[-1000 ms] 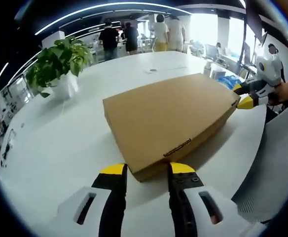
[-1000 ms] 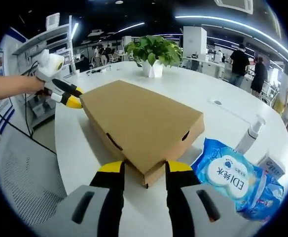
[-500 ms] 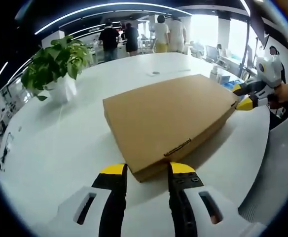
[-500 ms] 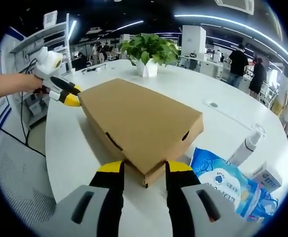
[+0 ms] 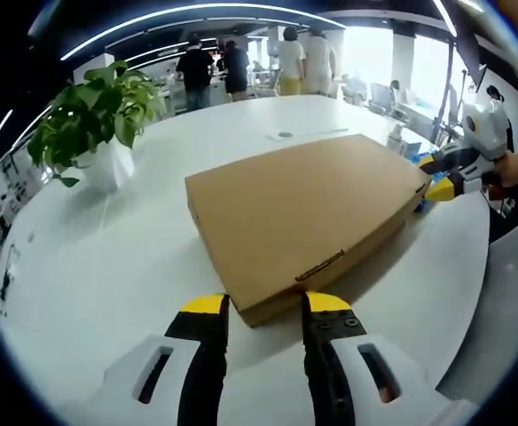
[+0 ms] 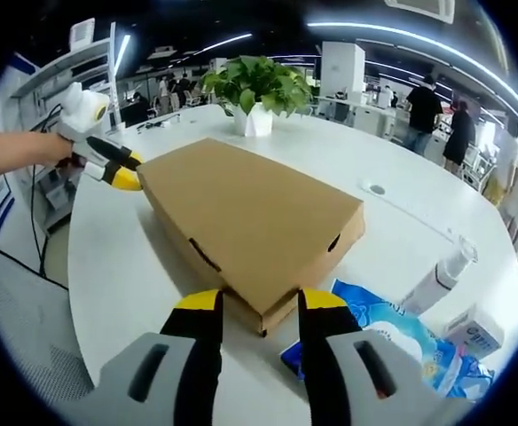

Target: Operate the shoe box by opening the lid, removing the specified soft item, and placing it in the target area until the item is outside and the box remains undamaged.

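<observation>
- The shoe box (image 5: 305,206) is the landmark: a flat brown cardboard carton, lid shut, lying on the white table (image 5: 108,257). Beyond its far-left corner in the left gripper view stands a potted plant (image 5: 95,120).
- Left gripper (image 5: 261,306): its yellow-tipped jaws stand apart, one on each side of the box's near corner. Whether they touch the card I cannot tell; nothing is clamped.
- Right gripper (image 6: 257,306): the same stance at the opposite corner, jaws parted and astride it, holding nothing. Its tips also show at the box's far right edge in the left gripper view (image 5: 438,176).
- Just right of the box in the right gripper view lie a blue wipes pack (image 6: 392,342) and a spray bottle (image 6: 438,275).
- Handling, as a judgement: thin corrugated card, light and fairly stiff, but it creases easily. Lift the lid by its front edge near the tuck slot (image 6: 204,255), gently, with one gripper steadying the base.
- The soft item is inside and hidden.
</observation>
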`<state>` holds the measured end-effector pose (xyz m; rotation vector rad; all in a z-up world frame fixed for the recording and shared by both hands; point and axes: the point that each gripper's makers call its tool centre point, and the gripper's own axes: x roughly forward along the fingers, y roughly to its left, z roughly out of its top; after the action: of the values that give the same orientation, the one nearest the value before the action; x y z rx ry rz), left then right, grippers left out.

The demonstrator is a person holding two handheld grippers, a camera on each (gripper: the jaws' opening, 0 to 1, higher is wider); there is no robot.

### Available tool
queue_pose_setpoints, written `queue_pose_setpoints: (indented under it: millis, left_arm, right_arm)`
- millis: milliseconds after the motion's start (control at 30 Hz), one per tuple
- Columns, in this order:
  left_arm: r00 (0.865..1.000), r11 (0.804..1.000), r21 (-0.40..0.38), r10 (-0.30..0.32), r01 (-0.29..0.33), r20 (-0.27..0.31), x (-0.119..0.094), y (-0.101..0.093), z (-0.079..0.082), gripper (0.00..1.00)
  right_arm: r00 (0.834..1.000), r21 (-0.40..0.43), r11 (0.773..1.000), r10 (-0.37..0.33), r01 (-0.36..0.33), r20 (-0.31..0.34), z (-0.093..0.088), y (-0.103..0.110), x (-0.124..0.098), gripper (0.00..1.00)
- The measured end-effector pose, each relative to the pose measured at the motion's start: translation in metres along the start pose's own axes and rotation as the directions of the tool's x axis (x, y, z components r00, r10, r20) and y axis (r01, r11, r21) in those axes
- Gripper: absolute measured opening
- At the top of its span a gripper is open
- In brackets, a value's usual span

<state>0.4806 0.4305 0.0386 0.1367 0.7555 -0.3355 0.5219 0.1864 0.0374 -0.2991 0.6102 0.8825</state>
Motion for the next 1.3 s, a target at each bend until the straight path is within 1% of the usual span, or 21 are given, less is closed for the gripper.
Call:
queue_pose_setpoints:
  millis: [367,433,500,567,700,800,900,967,1033,1167,1233,1300]
  left_arm:
    - [1.0,1.0,-0.008,-0.005,0.005,-0.001,0.0,-0.001,0.0,0.32]
    - [1.0,1.0,-0.017,-0.004,0.004,-0.009,-0.002,-0.003,-0.002,0.34]
    - [1.0,1.0,0.005,0.01,-0.01,-0.009,-0.007,-0.004,-0.004,0.33]
    - [1.0,1.0,-0.006,0.008,-0.008,-0.011,-0.013,-0.008,-0.005,0.35]
    - [1.0,1.0,0.0,0.015,-0.015,0.005,-0.024,-0.017,-0.008,0.37]
    - [1.0,1.0,0.005,0.018,-0.018,0.016,-0.031,-0.025,-0.01,0.37]
    - [0.999,1.0,-0.002,0.019,-0.018,0.037,-0.038,-0.033,-0.009,0.39]
    - [0.998,1.0,-0.014,0.018,-0.017,0.068,-0.045,-0.041,-0.006,0.41]
    - [0.995,1.0,-0.009,0.022,-0.021,0.101,-0.053,-0.048,-0.002,0.41]
    - [0.988,0.999,-0.013,0.036,-0.035,0.153,-0.069,-0.061,0.003,0.45]
    - [0.983,0.999,0.003,0.044,-0.046,0.176,-0.076,-0.068,0.005,0.48]
    - [0.98,0.999,0.014,0.047,-0.05,0.193,-0.083,-0.075,0.006,0.5]
  right_arm:
    - [1.0,0.002,1.0,-0.001,0.001,-0.005,-0.001,-0.002,0.0,0.3]
    - [1.0,0.005,1.0,-0.013,0.013,0.002,0.0,-0.004,-0.005,0.3]
    - [0.999,0.008,1.0,-0.029,0.029,0.019,0.002,-0.005,-0.011,0.32]
    - [0.999,0.021,0.999,-0.035,0.034,0.034,0.004,-0.006,-0.018,0.33]
    - [0.997,0.015,0.999,-0.044,0.043,0.062,0.006,-0.006,-0.033,0.35]
    - [0.996,0.005,0.998,-0.061,0.06,0.062,0.003,-0.008,-0.044,0.37]
    - [0.994,0.017,0.997,-0.074,0.072,0.081,0.003,-0.011,-0.058,0.38]
    - [0.992,0.016,0.997,-0.082,0.081,0.094,0.002,-0.012,-0.066,0.39]
    - [0.99,0.016,0.995,-0.098,0.096,0.103,0.0,-0.015,-0.074,0.39]
    - [0.986,0.036,0.993,-0.119,0.115,0.114,-0.01,-0.02,-0.095,0.44]
    - [0.984,0.043,0.991,-0.133,0.129,0.12,-0.016,-0.023,-0.104,0.44]
    - [0.983,0.041,0.99,-0.139,0.135,0.12,-0.023,-0.024,-0.111,0.49]
